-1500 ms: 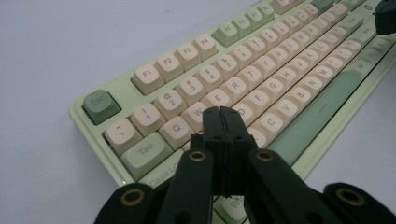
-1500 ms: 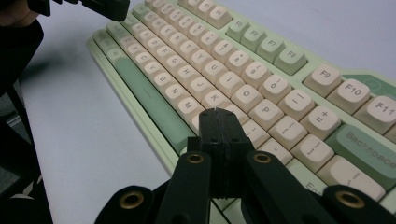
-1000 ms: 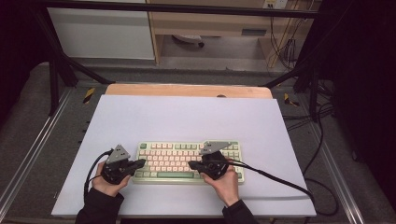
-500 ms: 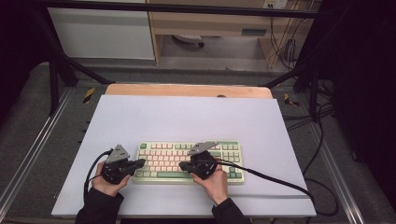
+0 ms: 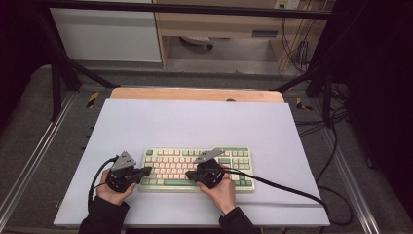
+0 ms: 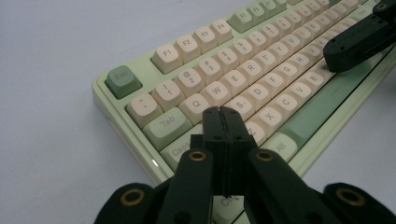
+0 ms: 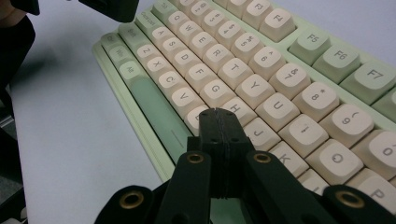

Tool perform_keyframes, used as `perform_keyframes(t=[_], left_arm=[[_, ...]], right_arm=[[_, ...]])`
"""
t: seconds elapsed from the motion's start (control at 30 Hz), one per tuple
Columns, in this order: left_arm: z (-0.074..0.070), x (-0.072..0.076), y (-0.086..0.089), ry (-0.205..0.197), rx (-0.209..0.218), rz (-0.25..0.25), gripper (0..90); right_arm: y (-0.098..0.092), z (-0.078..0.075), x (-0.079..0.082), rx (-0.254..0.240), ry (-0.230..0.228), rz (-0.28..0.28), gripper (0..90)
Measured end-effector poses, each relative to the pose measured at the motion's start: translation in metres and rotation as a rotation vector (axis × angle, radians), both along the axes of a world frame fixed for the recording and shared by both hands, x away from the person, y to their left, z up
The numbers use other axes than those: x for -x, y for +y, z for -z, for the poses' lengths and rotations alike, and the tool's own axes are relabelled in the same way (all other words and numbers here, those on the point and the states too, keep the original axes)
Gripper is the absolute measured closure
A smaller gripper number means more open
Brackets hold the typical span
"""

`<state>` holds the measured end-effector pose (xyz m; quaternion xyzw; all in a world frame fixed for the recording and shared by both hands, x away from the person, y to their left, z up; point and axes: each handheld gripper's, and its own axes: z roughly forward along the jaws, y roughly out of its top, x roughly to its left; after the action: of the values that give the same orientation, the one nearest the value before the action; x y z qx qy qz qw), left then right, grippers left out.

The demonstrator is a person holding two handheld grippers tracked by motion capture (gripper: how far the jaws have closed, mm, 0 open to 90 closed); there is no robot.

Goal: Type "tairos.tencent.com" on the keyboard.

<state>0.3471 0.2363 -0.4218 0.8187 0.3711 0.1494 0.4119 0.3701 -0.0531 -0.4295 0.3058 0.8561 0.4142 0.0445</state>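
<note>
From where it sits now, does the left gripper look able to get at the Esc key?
Probably yes. The left gripper, jaws shut, is over the letter keys at the keyboard's left end, and the Esc key lies just beyond with nothing between. The right gripper is farther along, near H.
</note>
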Motion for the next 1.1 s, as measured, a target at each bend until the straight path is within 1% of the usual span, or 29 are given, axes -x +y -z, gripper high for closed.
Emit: perform_keyframes(t=[0.23, 0.4, 0.5, 0.6, 0.7, 0.83, 1.1], left_arm=[[0.000, 0.000, 0.000, -0.001, 0.001, 0.000, 90.0], [-0.001, 0.001, 0.000, -0.003, 0.004, 0.001, 90.0], [-0.001, 0.001, 0.000, -0.004, 0.004, 0.002, 90.0], [-0.002, 0.001, -0.001, -0.006, 0.003, 0.004, 90.0], [-0.002, 0.001, -0.002, -0.006, 0.002, 0.007, 90.0], [-0.002, 0.002, -0.003, -0.007, 0.003, 0.007, 90.0], [-0.003, 0.002, -0.008, -0.010, 0.002, 0.017, 90.0]], right_arm=[[0.000, 0.002, 0.001, 0.016, -0.005, -0.002, 90.0], [-0.003, -0.005, 0.002, 0.005, -0.016, -0.002, 90.0], [-0.007, -0.011, 0.003, 0.006, -0.034, -0.003, 90.0], [-0.012, -0.017, 0.003, -0.007, -0.038, -0.001, 90.0], [-0.017, -0.021, 0.004, -0.010, -0.041, 0.006, 90.0], [-0.027, -0.022, 0.004, -0.017, -0.039, 0.018, 90.0], [-0.046, -0.023, 0.007, -0.012, -0.042, 0.045, 90.0]])
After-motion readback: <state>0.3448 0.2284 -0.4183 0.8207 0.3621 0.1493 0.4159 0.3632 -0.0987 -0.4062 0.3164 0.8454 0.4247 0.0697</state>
